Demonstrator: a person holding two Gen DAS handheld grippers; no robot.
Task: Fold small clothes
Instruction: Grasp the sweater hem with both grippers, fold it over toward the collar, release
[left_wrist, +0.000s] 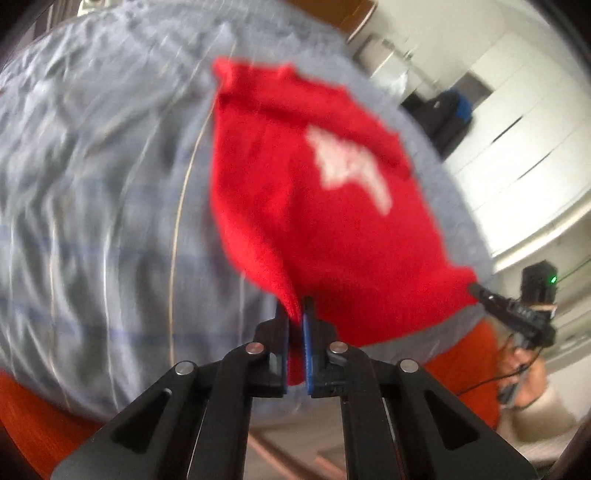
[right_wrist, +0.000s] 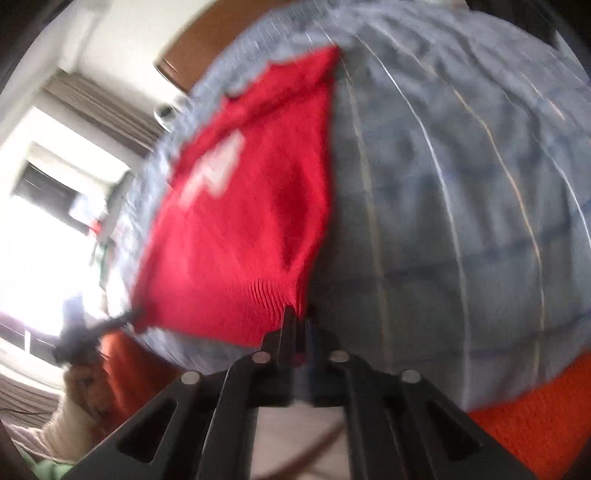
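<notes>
A small red knitted sweater (left_wrist: 295, 192) with a white motif lies on a grey-blue checked bed cover (left_wrist: 92, 203). My left gripper (left_wrist: 295, 314) is shut on the near left corner of its hem, with red cloth pinched between the blue pads. At the right edge of the left wrist view, my right gripper (left_wrist: 476, 288) holds the other hem corner. In the right wrist view, the right gripper (right_wrist: 299, 317) is shut on the ribbed hem of the sweater (right_wrist: 240, 221), and the left gripper (right_wrist: 129, 317) grips the far corner at the left. The hem is lifted between the two grippers.
The bed cover (right_wrist: 461, 203) lies over an orange blanket (right_wrist: 535, 413). White cupboard doors (left_wrist: 517, 147) and a dark bag (left_wrist: 439, 114) stand beyond the bed. A bright window (right_wrist: 44, 221) is at the left. A person's hand and pale sleeve (right_wrist: 74, 406) hold the left gripper.
</notes>
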